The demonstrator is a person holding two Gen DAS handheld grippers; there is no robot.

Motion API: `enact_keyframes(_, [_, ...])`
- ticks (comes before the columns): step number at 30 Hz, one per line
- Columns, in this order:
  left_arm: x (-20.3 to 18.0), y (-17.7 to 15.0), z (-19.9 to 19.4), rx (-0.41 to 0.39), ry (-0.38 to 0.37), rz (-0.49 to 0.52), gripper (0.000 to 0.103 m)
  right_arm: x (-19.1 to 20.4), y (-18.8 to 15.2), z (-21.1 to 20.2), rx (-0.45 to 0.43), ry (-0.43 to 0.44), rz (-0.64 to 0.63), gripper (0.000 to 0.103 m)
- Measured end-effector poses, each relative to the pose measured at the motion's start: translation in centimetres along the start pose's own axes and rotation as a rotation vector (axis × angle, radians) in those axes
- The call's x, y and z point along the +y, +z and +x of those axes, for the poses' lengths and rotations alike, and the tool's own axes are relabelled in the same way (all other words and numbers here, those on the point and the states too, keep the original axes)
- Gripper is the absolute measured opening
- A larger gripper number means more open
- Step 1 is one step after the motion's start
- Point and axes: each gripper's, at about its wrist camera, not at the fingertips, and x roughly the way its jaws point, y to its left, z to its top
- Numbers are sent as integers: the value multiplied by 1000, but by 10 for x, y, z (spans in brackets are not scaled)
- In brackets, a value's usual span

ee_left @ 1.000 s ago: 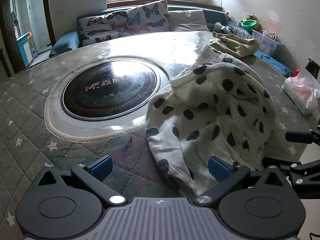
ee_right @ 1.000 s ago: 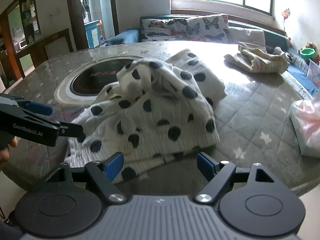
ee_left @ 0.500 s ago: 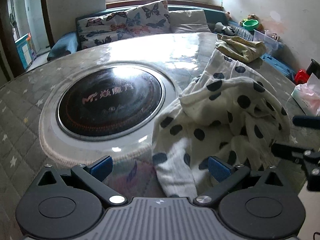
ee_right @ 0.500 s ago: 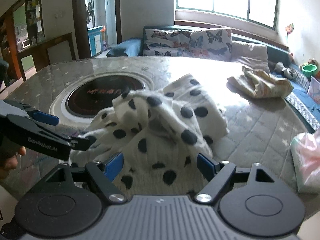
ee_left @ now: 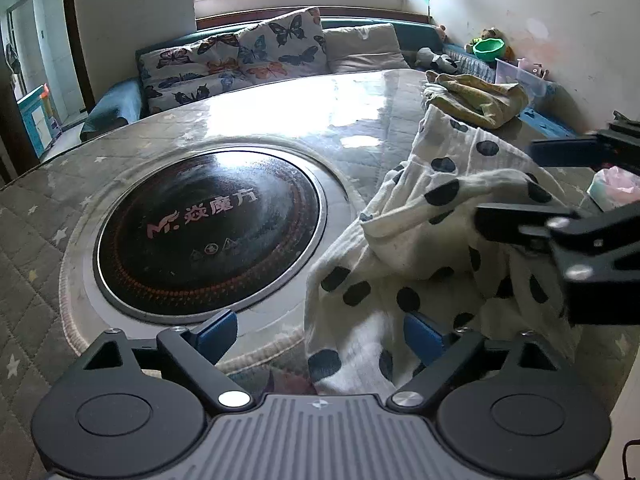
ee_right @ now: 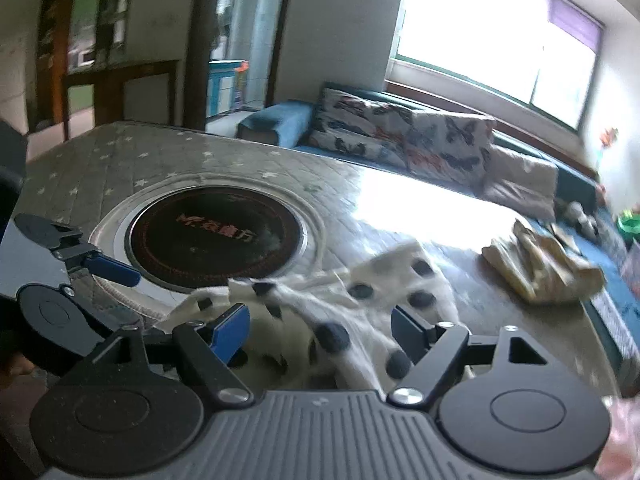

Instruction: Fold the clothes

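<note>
A white garment with black polka dots (ee_left: 432, 248) lies crumpled on the quilted grey table, right of the round black cooktop. It also shows in the right wrist view (ee_right: 360, 312). My left gripper (ee_left: 320, 332) is open, its jaws low over the garment's near edge. My right gripper (ee_right: 320, 328) is open, its jaws straddling the crumpled cloth. The right gripper's fingers (ee_left: 520, 220) reach over the garment from the right in the left wrist view. The left gripper shows at the left of the right wrist view (ee_right: 100, 264).
A round black cooktop (ee_left: 208, 232) is set into the table (ee_left: 40, 240). A yellowish folded cloth (ee_left: 476, 96) lies at the far right. A pink plastic bag (ee_left: 616, 188) sits at the right edge. A sofa with butterfly cushions (ee_left: 260, 56) stands behind the table.
Both grippers have moved forward over the table and closer to the garment. The right gripper has come in over the cloth. Its view has swung left and is blurred.
</note>
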Motion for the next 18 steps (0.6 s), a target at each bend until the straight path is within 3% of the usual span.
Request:
enact_keyframes(3, [1, 2, 5, 1, 5, 5, 86, -5, -1, -1, -9, -16, 2, 50])
enact_keyframes(5, [1, 3, 8, -2, 7, 10, 84, -8, -1, -1, -14, -26, 3, 22])
enact_keyframes(7, [1, 4, 10, -2, 10, 4, 84, -12, -2, -2, -20, -37, 4, 11])
enact_keyframes(14, [-5, 10, 16, -8, 12, 13, 84, -23, -3, -4, -40, -73, 9, 6])
enact_keyframes(18, [-13, 16, 16, -22, 6, 49, 84, -43, -21, -14, -11, -132, 84, 6])
